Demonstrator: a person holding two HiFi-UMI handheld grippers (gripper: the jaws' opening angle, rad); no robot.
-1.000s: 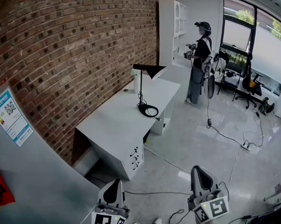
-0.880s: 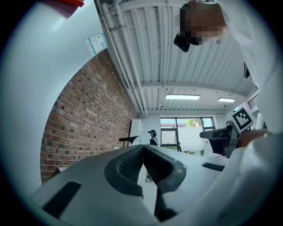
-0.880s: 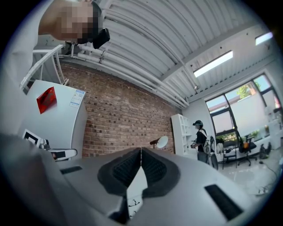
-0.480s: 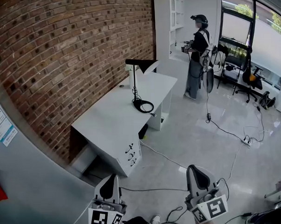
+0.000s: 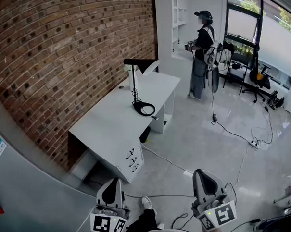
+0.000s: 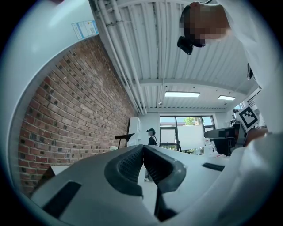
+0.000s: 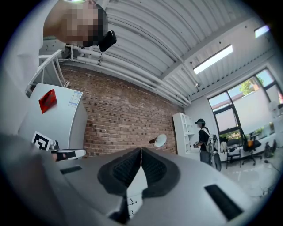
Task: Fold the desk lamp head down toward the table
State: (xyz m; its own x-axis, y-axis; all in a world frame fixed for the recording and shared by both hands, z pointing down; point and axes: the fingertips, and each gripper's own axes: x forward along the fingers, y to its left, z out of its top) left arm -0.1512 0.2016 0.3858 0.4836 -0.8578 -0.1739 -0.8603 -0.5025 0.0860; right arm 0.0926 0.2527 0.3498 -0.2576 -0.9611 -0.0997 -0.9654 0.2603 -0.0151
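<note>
Nearest, at the bottom of the head view, the left gripper (image 5: pixel 114 183) and the right gripper (image 5: pixel 202 174) are held side by side over the grey floor (image 5: pixel 194 135), both pointing toward the far side of the room and well apart from the desk. In each gripper's own view the jaws are pressed together at the tips with nothing between them. A shoe (image 5: pixel 147 203) shows on the floor between the two grippers, and a thin cable (image 5: pixel 162 158) runs across the floor just ahead of them. Beyond that stands the white desk (image 5: pixel 112 129), its long side against the brick wall (image 5: pixel 61 54) and a stack of drawers (image 5: pixel 131 160) at its near corner. The desk lamp (image 5: pixel 133 87) stands on the far half of the desk, away from both grippers: a thin black pole rises upright from a black loop at its foot, and the lamp head (image 5: pixel 136 63) sits across the top of the pole, roughly level rather than folded down. Past the end of the desk a tall white shelf unit (image 5: pixel 172 20) stands against the wall, and beside it a person (image 5: pixel 200 53) in dark clothes stands facing it. Farther right, more cables (image 5: pixel 233 133) trail over the floor toward an office chair (image 5: pixel 257 79) in front of the large windows (image 5: pixel 257 31).
</note>
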